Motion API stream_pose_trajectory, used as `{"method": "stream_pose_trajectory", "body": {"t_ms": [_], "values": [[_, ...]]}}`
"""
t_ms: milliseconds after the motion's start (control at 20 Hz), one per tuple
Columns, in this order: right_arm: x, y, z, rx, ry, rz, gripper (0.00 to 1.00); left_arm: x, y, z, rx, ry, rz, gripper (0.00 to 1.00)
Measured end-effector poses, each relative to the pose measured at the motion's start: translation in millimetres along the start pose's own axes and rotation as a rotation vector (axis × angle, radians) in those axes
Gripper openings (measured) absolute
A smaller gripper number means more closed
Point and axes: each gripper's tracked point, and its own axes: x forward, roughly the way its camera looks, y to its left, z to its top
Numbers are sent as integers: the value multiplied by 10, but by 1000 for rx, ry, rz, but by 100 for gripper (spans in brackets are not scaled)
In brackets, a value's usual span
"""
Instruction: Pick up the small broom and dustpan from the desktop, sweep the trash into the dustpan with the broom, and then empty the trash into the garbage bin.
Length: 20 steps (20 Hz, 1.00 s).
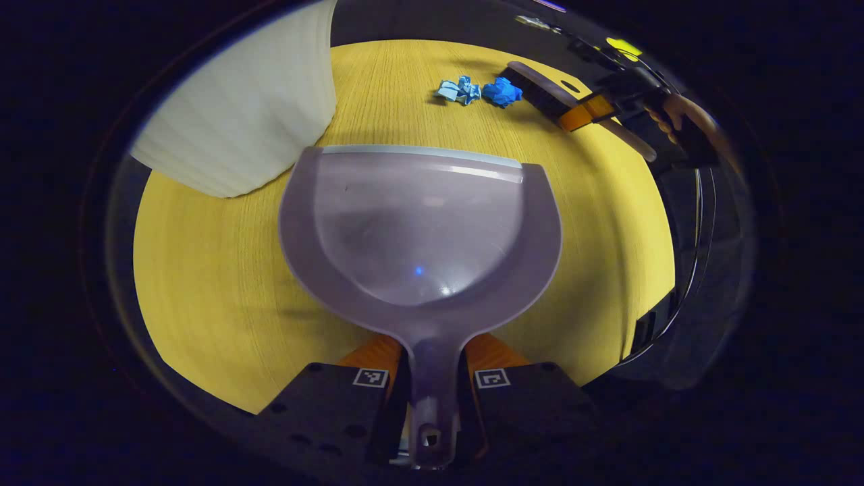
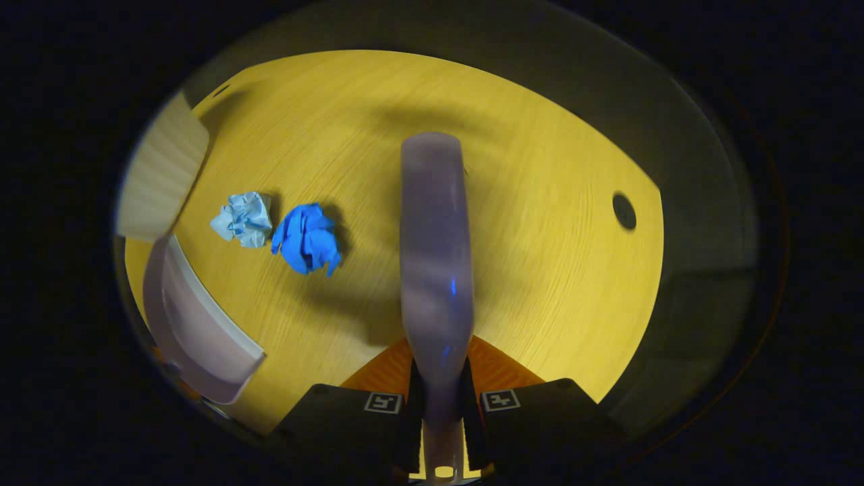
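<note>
The counter point(image 1: 202, 270) is yellow wood-grain, lit against a dark room; a round hole point(image 2: 624, 211) pierces it near its far edge. The left gripper point(image 1: 432, 398) has its fingers clamped on the dustpan point(image 1: 418, 229) handle, the pan just beside the white garbage bin point(image 1: 243, 108); beyond the dustpan lip lie two crumpled blue paper scraps point(image 1: 479, 91). The right gripper point(image 2: 440, 412) pinches the broom point(image 2: 435, 256) handle, beside the scraps.

In the left gripper view the dustpan point(image 1: 418, 229) sat over the tabletop point(image 1: 202, 270), the garbage bin point(image 1: 243, 101) just beyond to its left. Two paper wads point(image 1: 480, 91) lay farther off on the tabletop, the broom point(image 1: 540, 88) just right of them.
</note>
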Motion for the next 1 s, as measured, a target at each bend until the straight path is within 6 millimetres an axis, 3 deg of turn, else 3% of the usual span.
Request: {"method": "stream_pose_trajectory", "body": {"t_ms": [150,300,400,500,700,850,950,1000], "values": [[39,153,358,-86,-16,50,28,-11,-1,0,-10,12,-3,30],[33,318,505,-218,-28,64,28,-13,-11,5,-15,18,-7,31],[-11,538,403,-301,14,131,28,-21,5,9,-13,23,-4,31],[-35,628,289,-416,46,151,28,-16,-22,28,-16,10,-13,31],[-118,831,-100,-639,111,239,28,-6,-23,10,-23,-4,-39,31],[-318,906,-420,-733,163,311,28,-5,-24,-9,-40,-12,-51,31],[-344,845,-448,-718,176,352,29,-3,-35,0,-43,-30,-63,30],[-360,825,-359,-694,159,364,29,-2,-51,11,-46,-42,-72,30]]}}
